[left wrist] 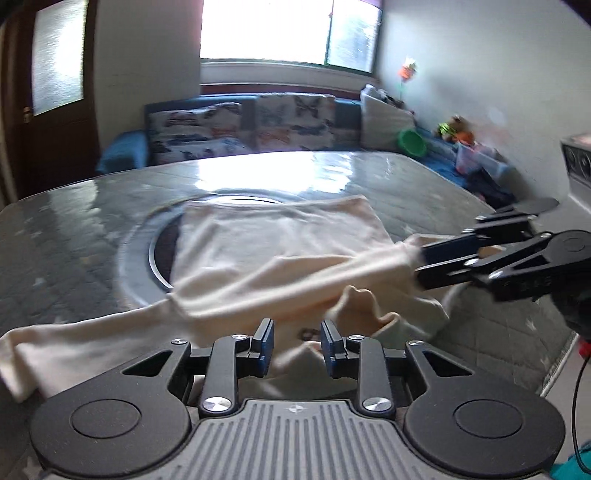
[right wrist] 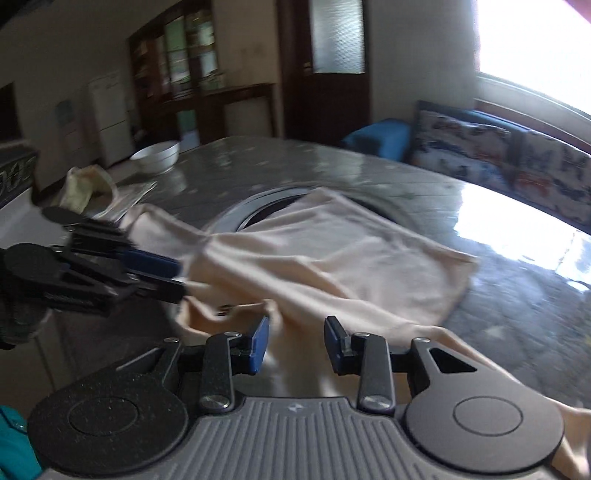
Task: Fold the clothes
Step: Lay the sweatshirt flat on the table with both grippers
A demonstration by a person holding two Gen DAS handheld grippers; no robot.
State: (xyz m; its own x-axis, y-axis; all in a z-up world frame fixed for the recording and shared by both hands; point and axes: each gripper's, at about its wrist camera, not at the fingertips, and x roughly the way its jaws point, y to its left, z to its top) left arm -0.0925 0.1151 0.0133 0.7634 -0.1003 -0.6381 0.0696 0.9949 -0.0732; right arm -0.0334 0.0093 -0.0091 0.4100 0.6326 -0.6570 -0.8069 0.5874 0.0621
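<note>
Here your left tongs and right tongs both stand narrowly parted with nothing pinched: the cream garment lies beyond and beneath the blue pads, not between them. Only your left-wrist view takes in the window, the green bowl and the toys along the wall; only the right-wrist view shows the white bowl, the crumpled yellowish cloth and the glass-fronted cabinet. The garment is soft, thin knit, its body spread flat and one sleeve stretched out sideways. It rests on the surface, a glossy grey cover with a round recessed ring at the middle. A blue sofa with butterfly cushions stands behind.
</note>
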